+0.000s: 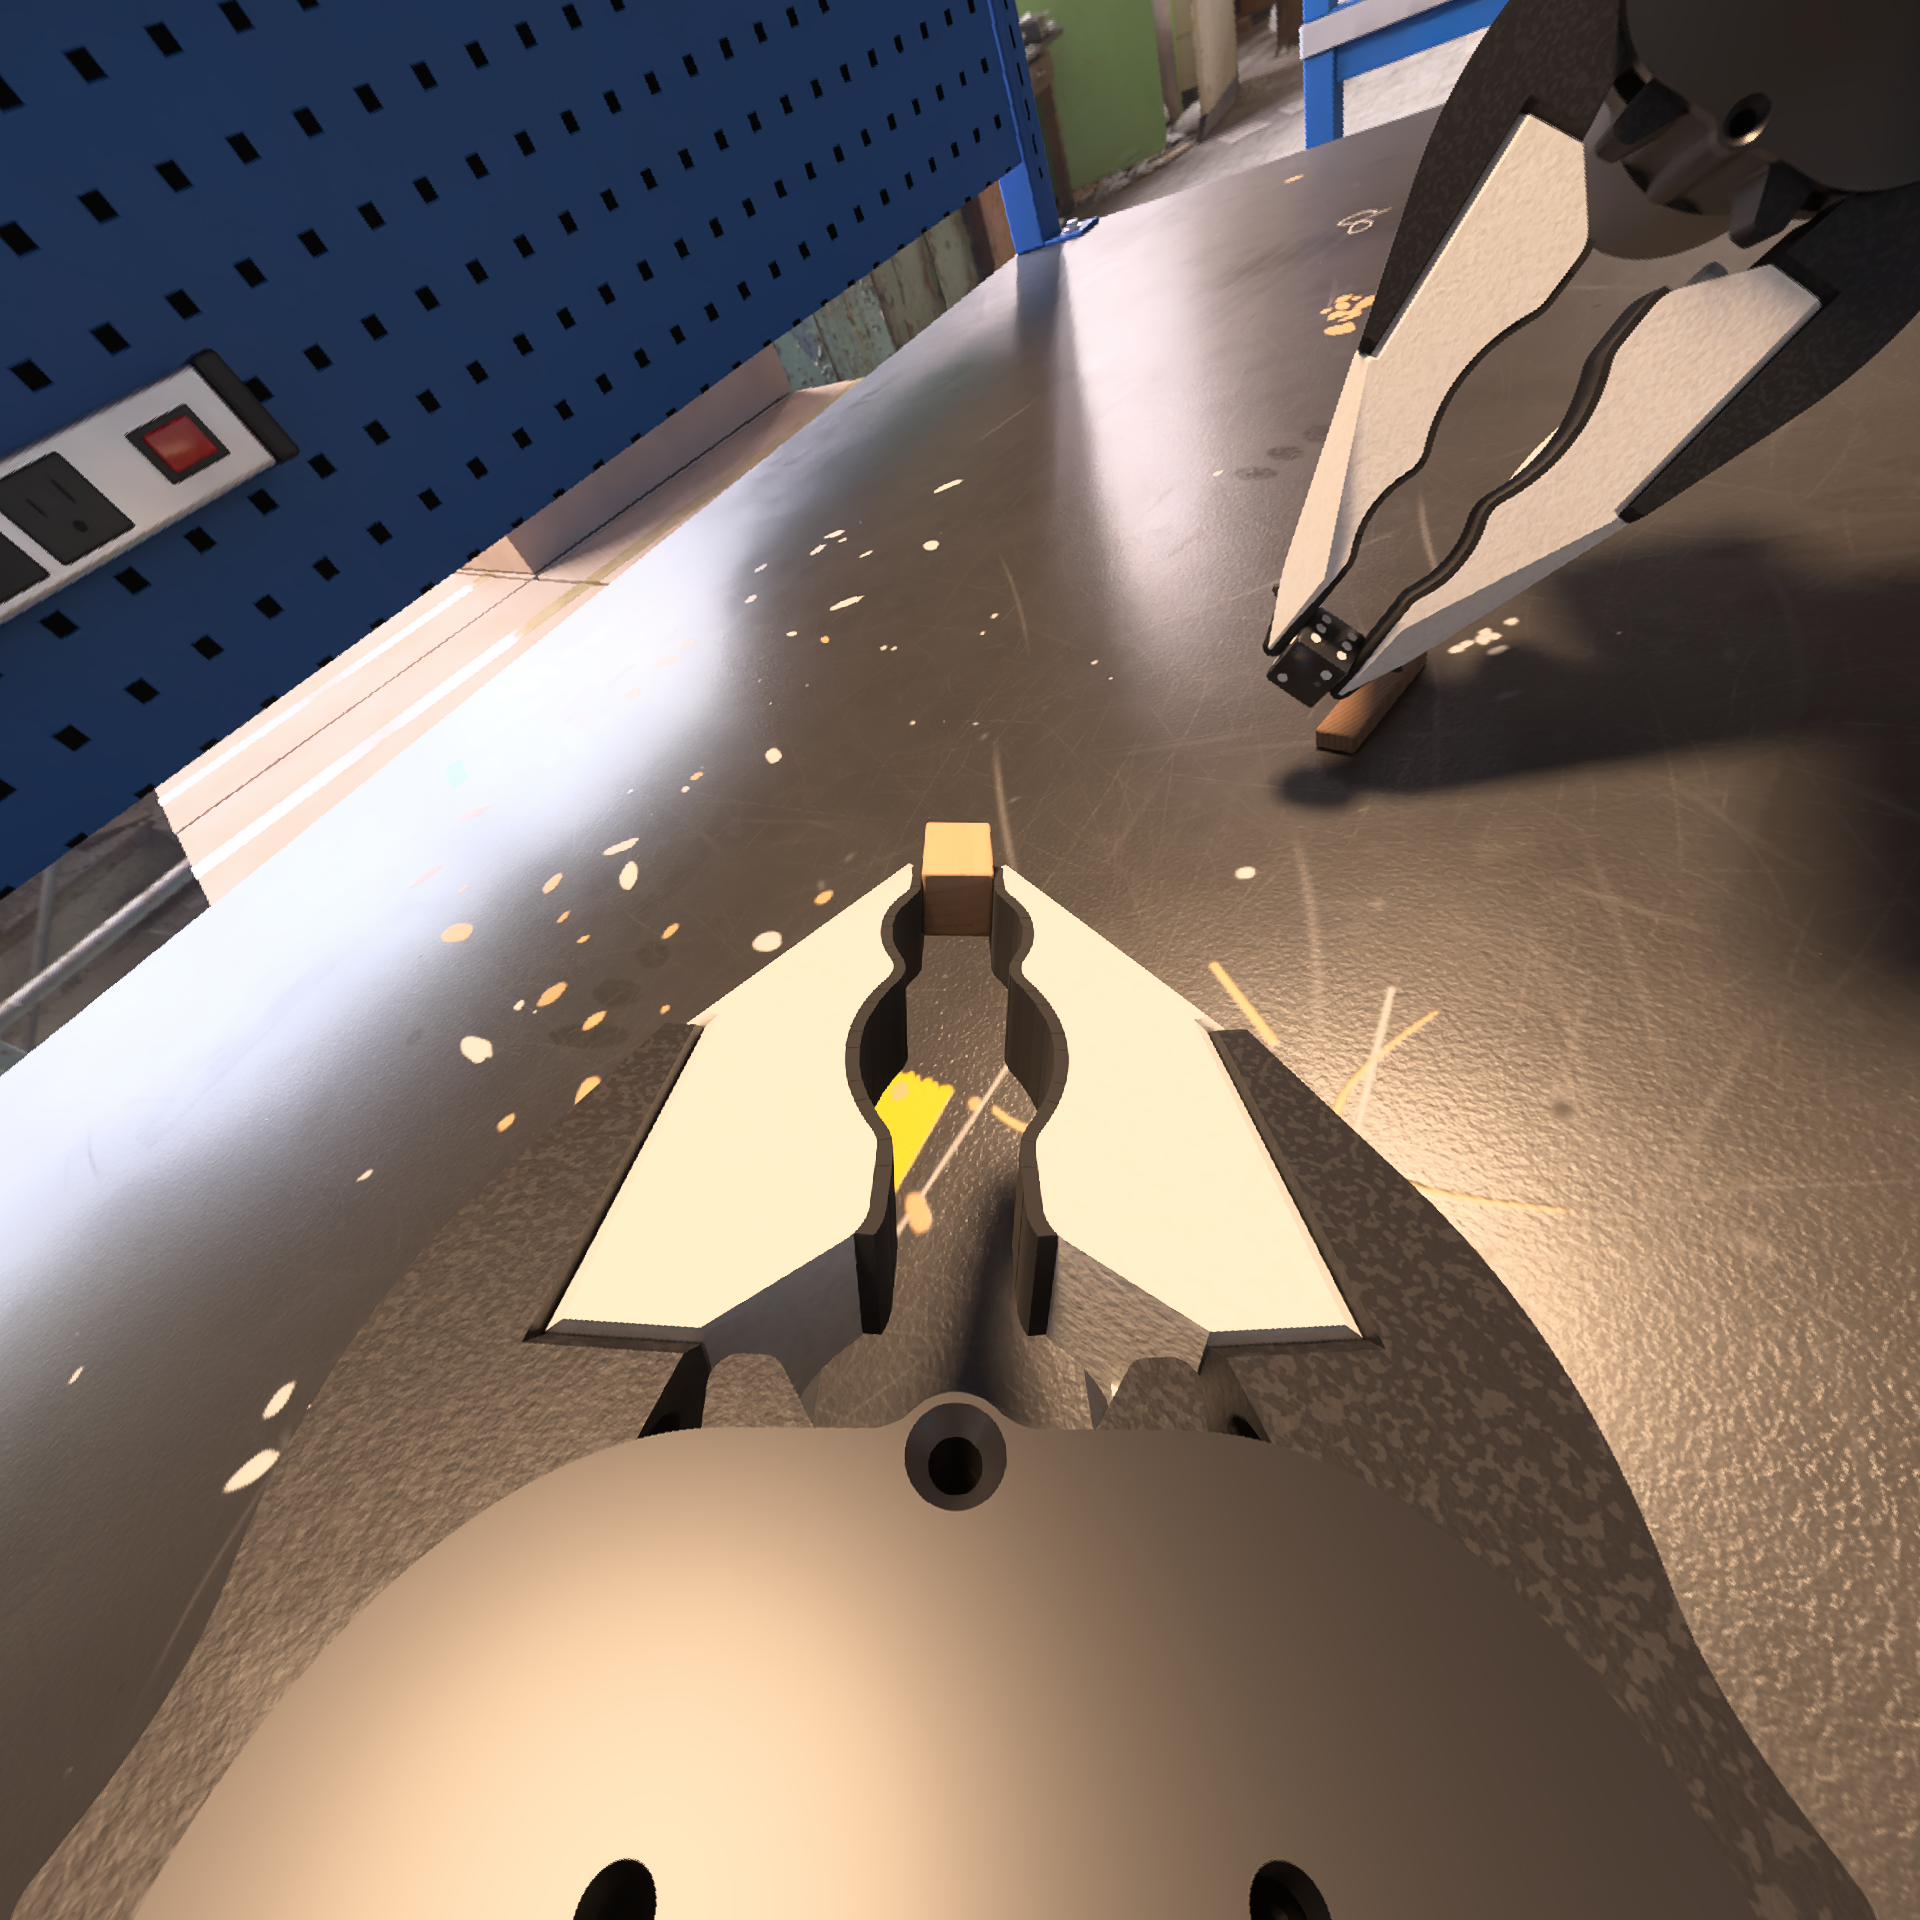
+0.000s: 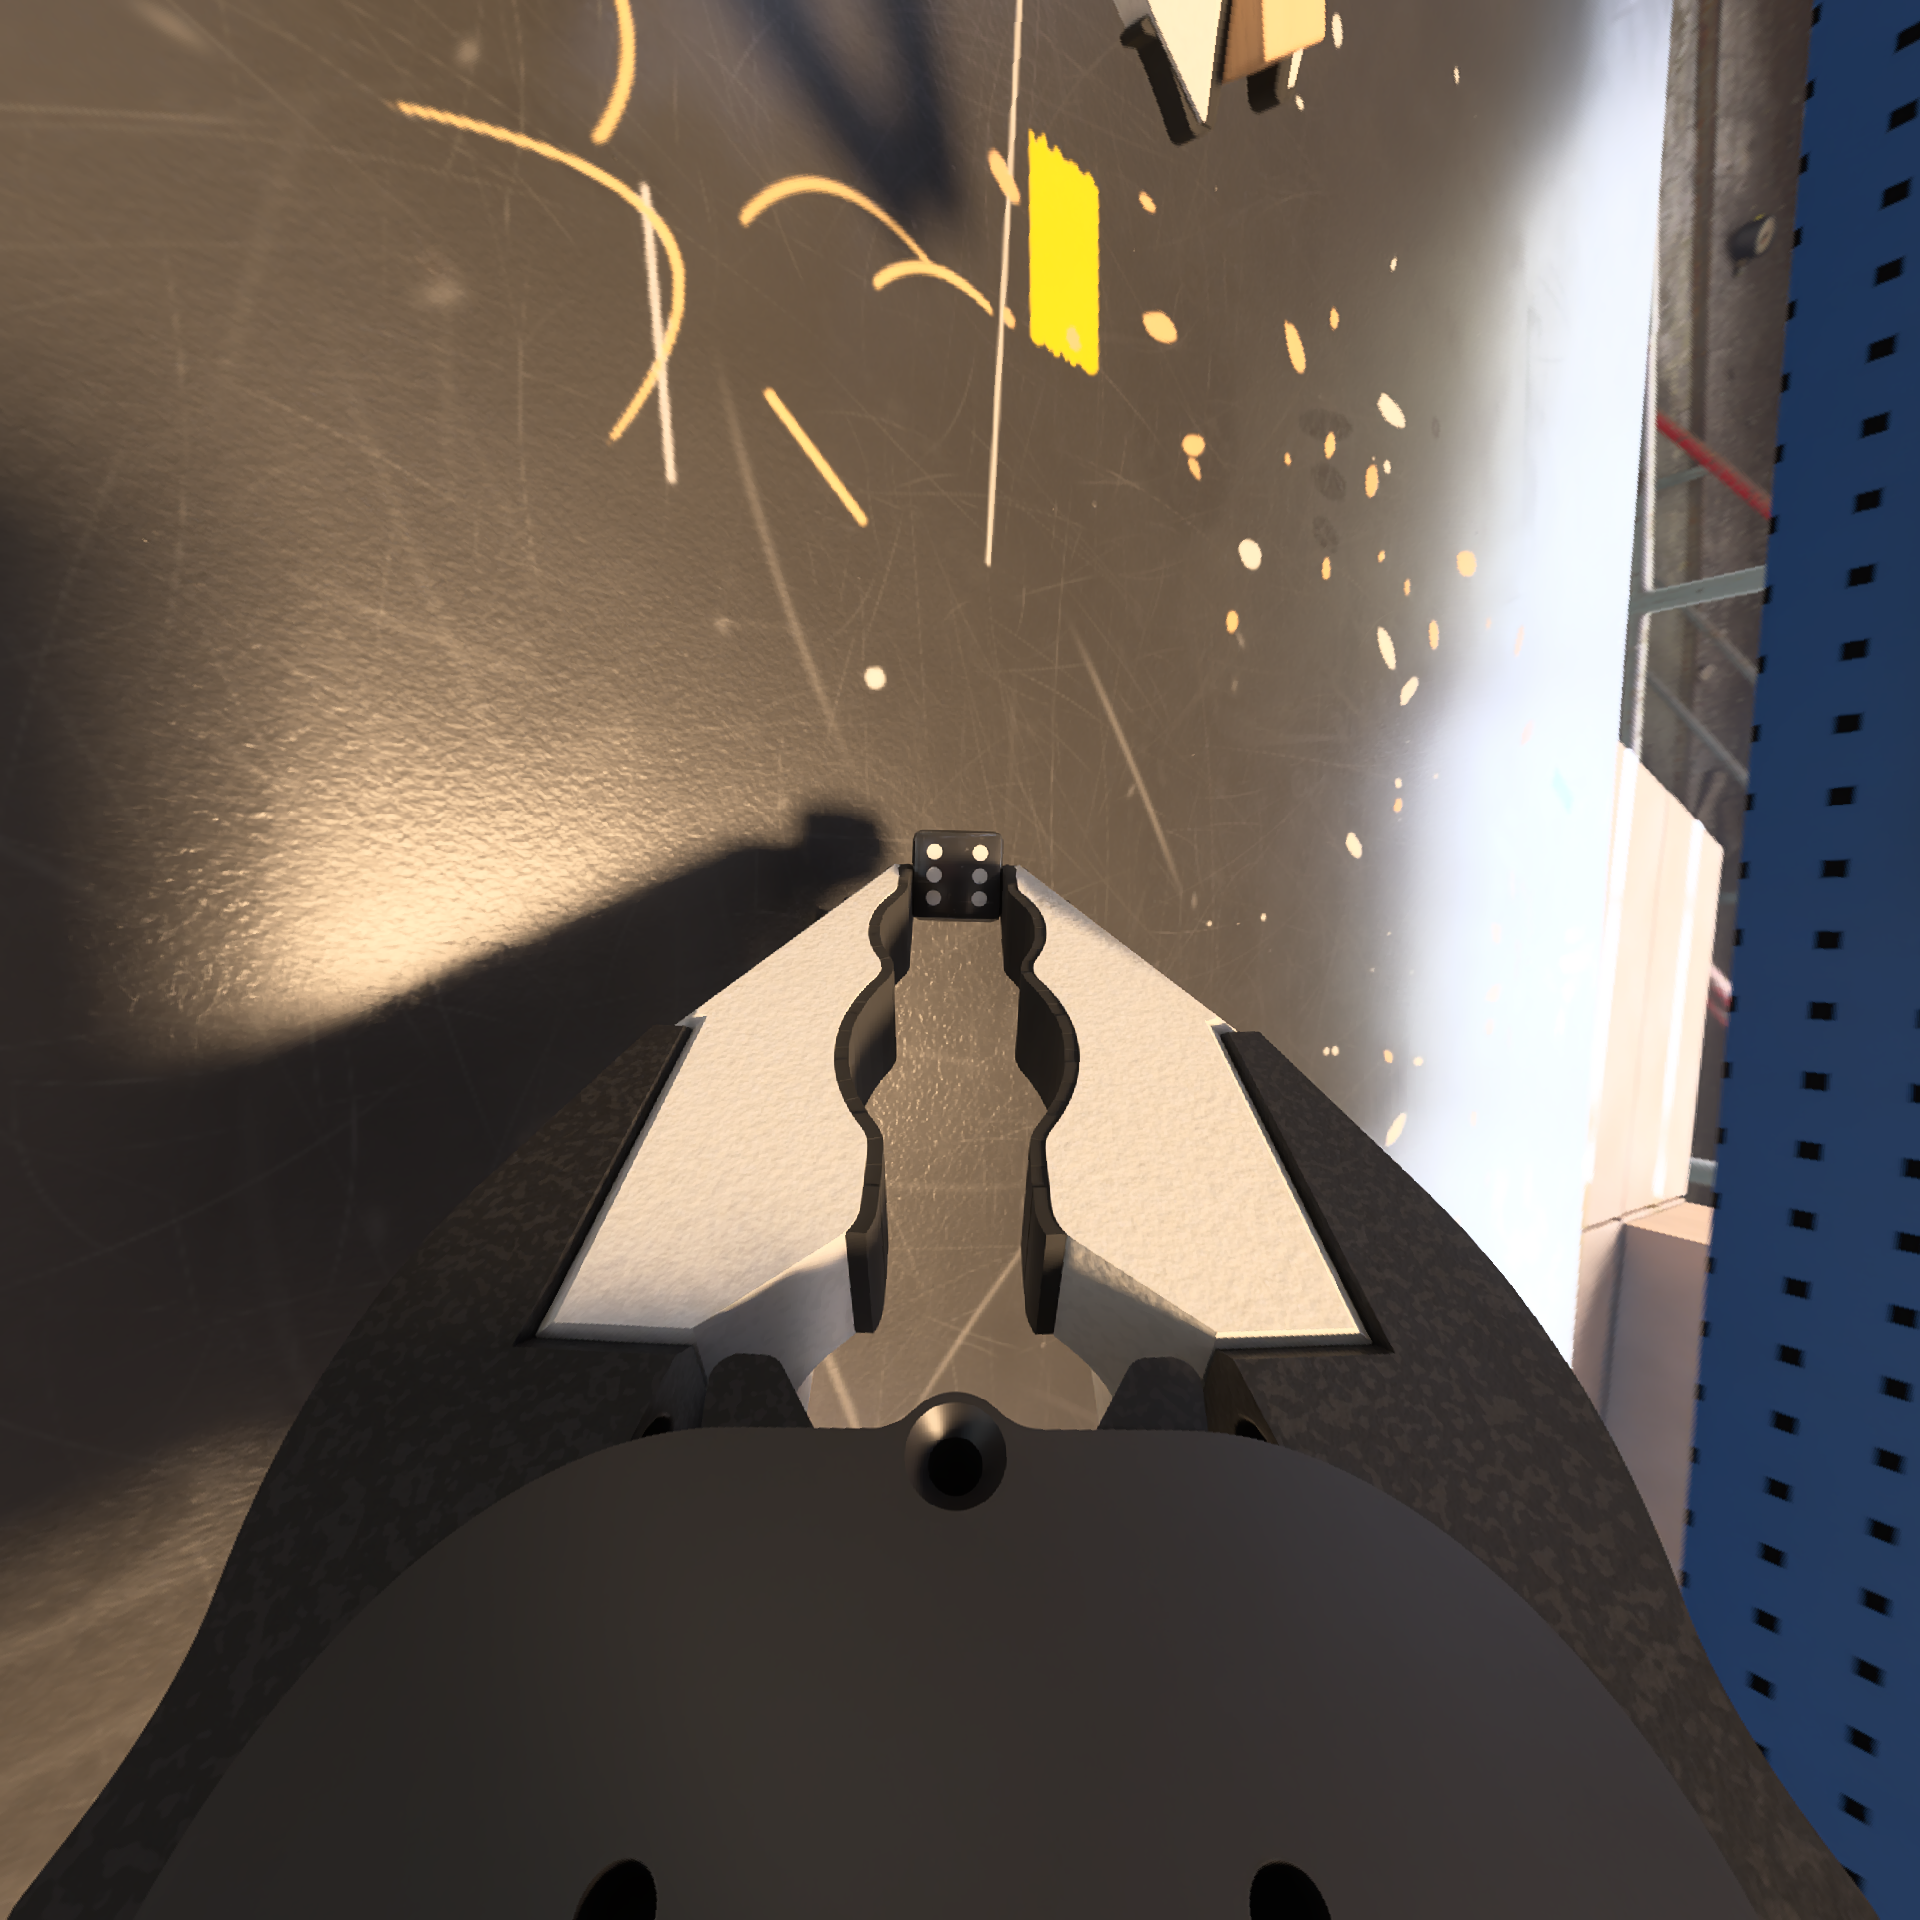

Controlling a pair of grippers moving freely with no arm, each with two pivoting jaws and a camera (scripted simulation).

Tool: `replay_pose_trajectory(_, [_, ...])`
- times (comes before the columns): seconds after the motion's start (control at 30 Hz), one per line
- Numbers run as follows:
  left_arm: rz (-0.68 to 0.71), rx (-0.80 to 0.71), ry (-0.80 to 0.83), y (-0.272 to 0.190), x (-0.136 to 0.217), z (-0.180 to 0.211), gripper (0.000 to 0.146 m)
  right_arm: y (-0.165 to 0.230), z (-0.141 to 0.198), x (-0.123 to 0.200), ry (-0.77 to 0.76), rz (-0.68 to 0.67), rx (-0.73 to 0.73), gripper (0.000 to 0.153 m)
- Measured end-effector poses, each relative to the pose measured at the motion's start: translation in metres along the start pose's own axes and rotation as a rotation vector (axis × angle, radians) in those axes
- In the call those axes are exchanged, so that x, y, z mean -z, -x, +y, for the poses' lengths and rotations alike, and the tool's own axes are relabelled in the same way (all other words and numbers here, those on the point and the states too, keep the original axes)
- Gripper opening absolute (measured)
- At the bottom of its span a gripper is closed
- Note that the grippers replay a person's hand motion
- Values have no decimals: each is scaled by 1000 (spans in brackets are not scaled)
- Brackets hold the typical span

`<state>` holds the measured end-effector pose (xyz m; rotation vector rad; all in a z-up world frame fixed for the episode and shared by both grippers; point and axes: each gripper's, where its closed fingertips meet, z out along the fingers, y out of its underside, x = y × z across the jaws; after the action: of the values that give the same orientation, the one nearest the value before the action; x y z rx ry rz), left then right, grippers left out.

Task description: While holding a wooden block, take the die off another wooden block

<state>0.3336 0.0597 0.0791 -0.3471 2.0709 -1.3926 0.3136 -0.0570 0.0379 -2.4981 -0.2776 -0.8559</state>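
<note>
Overhead at ten o'clock in the left wrist view leans a blue pegboard point(image 1: 499, 208) with rows of small dark slots, carrying a white power strip point(image 1: 125, 473) with a red switch. Below spreads the dark workbench point(image 1: 1091, 416), a scuffed metal-looking surface flecked with pale paint spots and thin scratches, with a strip of yellow tape point(image 2: 1062, 255) at twelve o'clock in the right wrist view. Nothing lies between the two grippers.

Each gripper has speckled black arms, flat white finger plates and wavy dark inner pads. The left gripper point(image 1: 956, 883) has its fingers drawn in on a light wooden block point(image 1: 956, 878), a plain square-ended piece pinched at the very tips and sticking a little past them, clear of the bench. The right gripper point(image 2: 956, 878), seen at two o'clock from the left wrist camera, is closed on the black die point(image 2: 956, 875), a small white-pipped cube clamped at the fingertips. Directly under it, at the five o'clock side of those tips, the second wooden block point(image 1: 1366, 707), darker brown and flat, lies on the bench; whether the die touches it I cannot tell.
</note>
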Motion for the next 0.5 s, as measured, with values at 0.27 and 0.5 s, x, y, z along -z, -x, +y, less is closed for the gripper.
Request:
replay_pose_trajectory(0.27, [-114, -2, -37, 16, 1, -1, 11, -8, 0, -3, 22, 52, 35, 16])
replay_pose_trajectory(0.5, [-408, 42, -180, 51, 19, -5, 11, -31, -5, -9, -97, 168, -94, 16])
